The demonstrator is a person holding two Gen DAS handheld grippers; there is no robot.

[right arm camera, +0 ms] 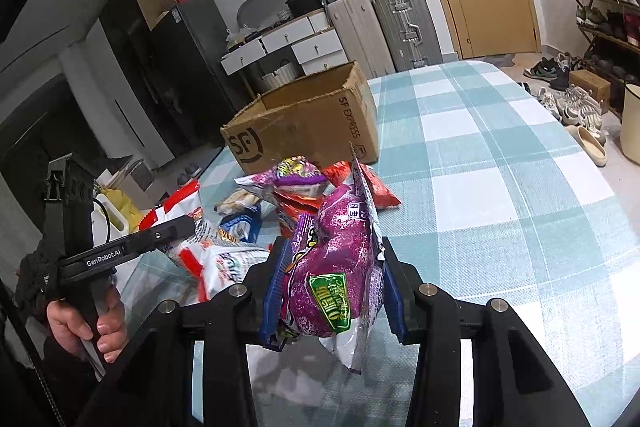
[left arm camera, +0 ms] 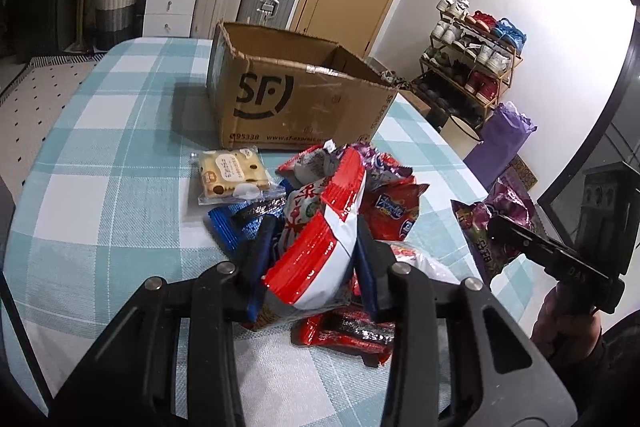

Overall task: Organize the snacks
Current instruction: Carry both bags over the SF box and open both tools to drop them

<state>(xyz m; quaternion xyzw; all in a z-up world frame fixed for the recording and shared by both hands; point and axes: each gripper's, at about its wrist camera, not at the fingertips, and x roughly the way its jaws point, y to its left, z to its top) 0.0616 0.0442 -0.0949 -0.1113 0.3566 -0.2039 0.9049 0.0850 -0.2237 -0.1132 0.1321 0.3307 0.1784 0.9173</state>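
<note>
step: both picks made, transfer pending | left gripper (left arm camera: 310, 259) jaws pinching red-white snack bag (left arm camera: 320, 247) over pile | right gripper (right arm camera: 332, 291) jaws pinching purple snack bag (right arm camera: 336, 267) above bench | next: carry to open cardboard box (left arm camera: 296, 95), release inside

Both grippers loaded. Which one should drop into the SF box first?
Left, probably. The left gripper holds the red-and-white bag with the cardboard box straight ahead past the pile. The right gripper holds the purple bag off to the side, with the box ahead-left.
</note>
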